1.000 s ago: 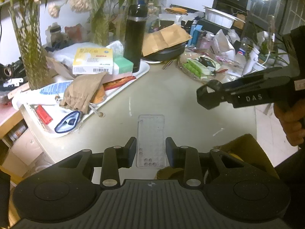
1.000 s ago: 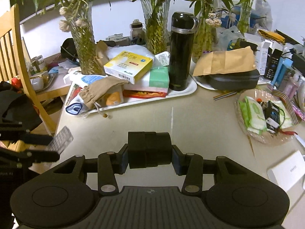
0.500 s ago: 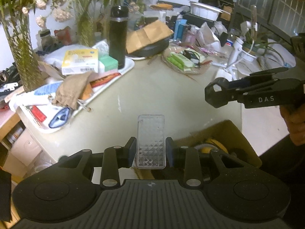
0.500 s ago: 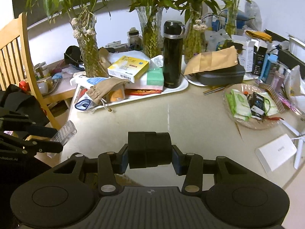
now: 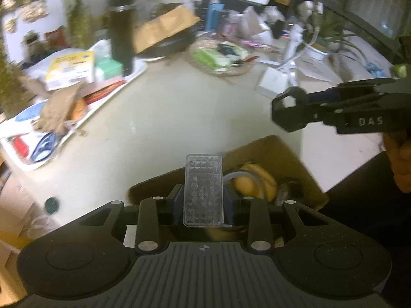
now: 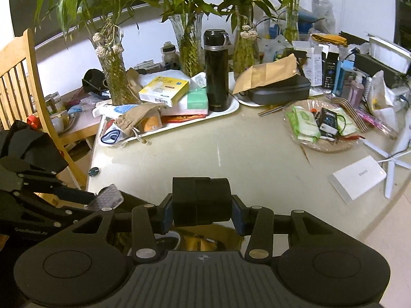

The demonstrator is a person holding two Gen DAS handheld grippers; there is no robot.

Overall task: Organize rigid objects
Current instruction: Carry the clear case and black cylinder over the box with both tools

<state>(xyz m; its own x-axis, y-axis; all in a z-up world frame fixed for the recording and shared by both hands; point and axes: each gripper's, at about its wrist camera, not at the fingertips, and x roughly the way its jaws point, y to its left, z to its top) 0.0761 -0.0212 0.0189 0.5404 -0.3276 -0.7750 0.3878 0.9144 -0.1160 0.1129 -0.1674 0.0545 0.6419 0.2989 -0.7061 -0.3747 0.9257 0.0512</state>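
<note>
My left gripper (image 5: 203,202) is shut on a clear faceted plastic case (image 5: 203,190) and holds it above an open cardboard box (image 5: 259,148) by the table's near edge. The box holds a yellow object (image 5: 253,179) and dark items. My right gripper (image 6: 201,205) is shut on a black cylindrical object (image 6: 200,200), also over the box, whose inside (image 6: 203,243) shows below it. The right gripper appears at the right of the left wrist view (image 5: 287,110). The left gripper with the case (image 6: 108,197) appears at the left of the right wrist view.
A white tray (image 6: 226,110) holds a black flask (image 6: 215,71), a yellow box (image 6: 164,89) and a cloth pouch (image 6: 138,118). A wicker basket (image 6: 323,146), a white box (image 6: 357,177), glass vases with plants (image 6: 113,74) and a wooden chair (image 6: 23,77) stand around.
Both grippers have pulled back from the table with their objects. The cardboard box has come into view beneath them, and the clear case now hangs over it.
</note>
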